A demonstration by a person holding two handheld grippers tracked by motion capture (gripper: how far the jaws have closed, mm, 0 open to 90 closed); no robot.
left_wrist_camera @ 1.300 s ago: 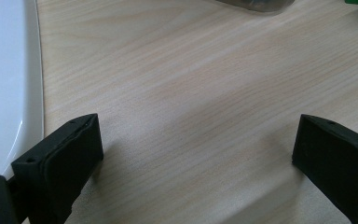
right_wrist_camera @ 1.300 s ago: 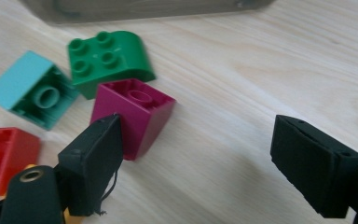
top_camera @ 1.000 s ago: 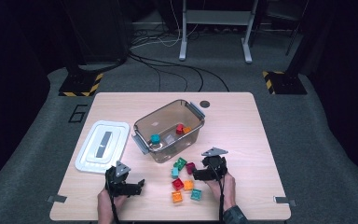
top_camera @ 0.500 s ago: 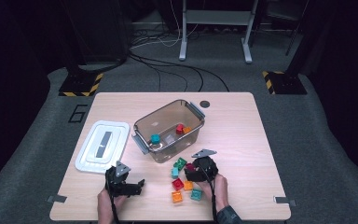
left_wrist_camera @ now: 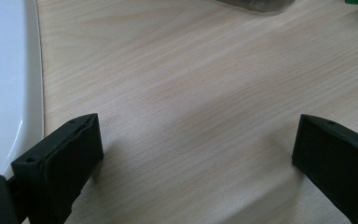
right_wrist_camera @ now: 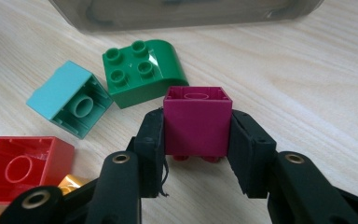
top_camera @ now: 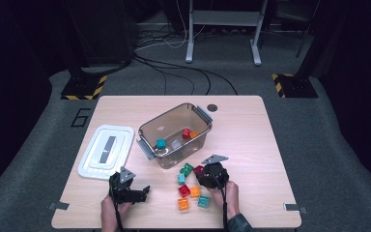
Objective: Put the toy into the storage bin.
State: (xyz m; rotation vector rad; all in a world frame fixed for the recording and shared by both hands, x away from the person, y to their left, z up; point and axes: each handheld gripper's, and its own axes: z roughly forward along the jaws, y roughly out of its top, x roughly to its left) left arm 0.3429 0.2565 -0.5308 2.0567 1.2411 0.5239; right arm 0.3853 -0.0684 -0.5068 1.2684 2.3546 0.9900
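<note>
My right gripper holds a magenta brick studs down on the table; its jaws have just been closing and both pads press the brick's sides. In the high view that gripper sits at the right of a cluster of loose bricks, with the magenta brick at its tip. Beside it lie a green brick, a pale teal brick and a red brick. My left gripper rests open on bare wood near the front edge.
A clear plastic box stands mid-table with teal, red and orange pieces inside. Its white lid lies to the left. More orange and teal bricks lie near the front.
The right gripper has shifted slightly left into the brick cluster and its jaws have closed on the magenta brick. The left gripper has stayed put.
</note>
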